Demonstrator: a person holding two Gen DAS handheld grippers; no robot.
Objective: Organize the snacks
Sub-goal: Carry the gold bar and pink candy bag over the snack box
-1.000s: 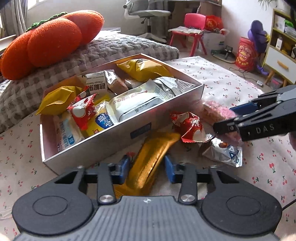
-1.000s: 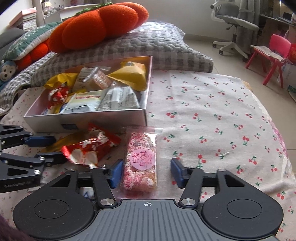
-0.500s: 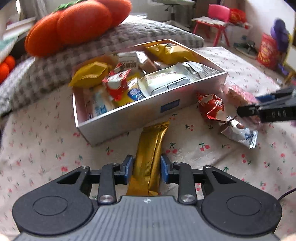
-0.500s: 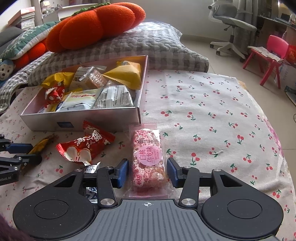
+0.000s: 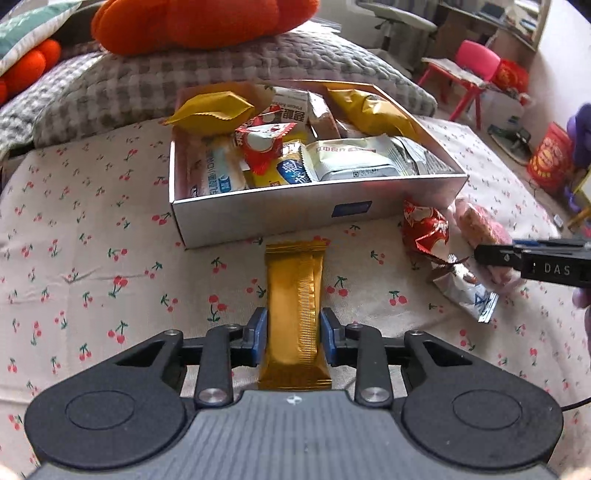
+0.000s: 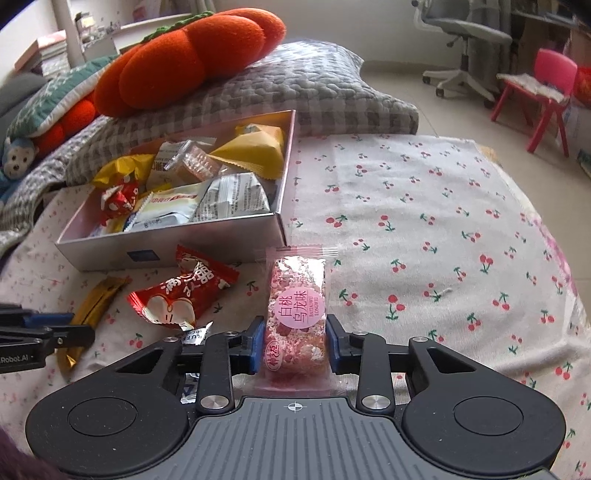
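Observation:
A gold wrapped bar (image 5: 293, 280) lies on the cherry-print cloth in front of the silver snack box (image 5: 295, 218). My left gripper (image 5: 293, 325) is closing on it, and its blue pads touch the bar's two sides. My right gripper (image 6: 295, 332) is closing too, with both pads against a pink sweet packet (image 6: 297, 284) that lies just before the box corner. Several wrapped snacks fill the box (image 6: 207, 240). A red packet (image 6: 184, 295) and a silver packet (image 5: 469, 291) lie loose between the two grippers.
A grey checked pillow (image 6: 295, 81) with an orange pumpkin cushion (image 6: 192, 55) lies behind the box. The bed's edge runs along the right (image 6: 554, 229). Beyond it stand a red child's chair (image 6: 546, 88) and an office chair (image 6: 465, 33).
The left gripper rolled level, so the gold bar now stands straight between its jaws, which have narrowed onto it. The right jaws closed in from a wide gap onto the pink packet.

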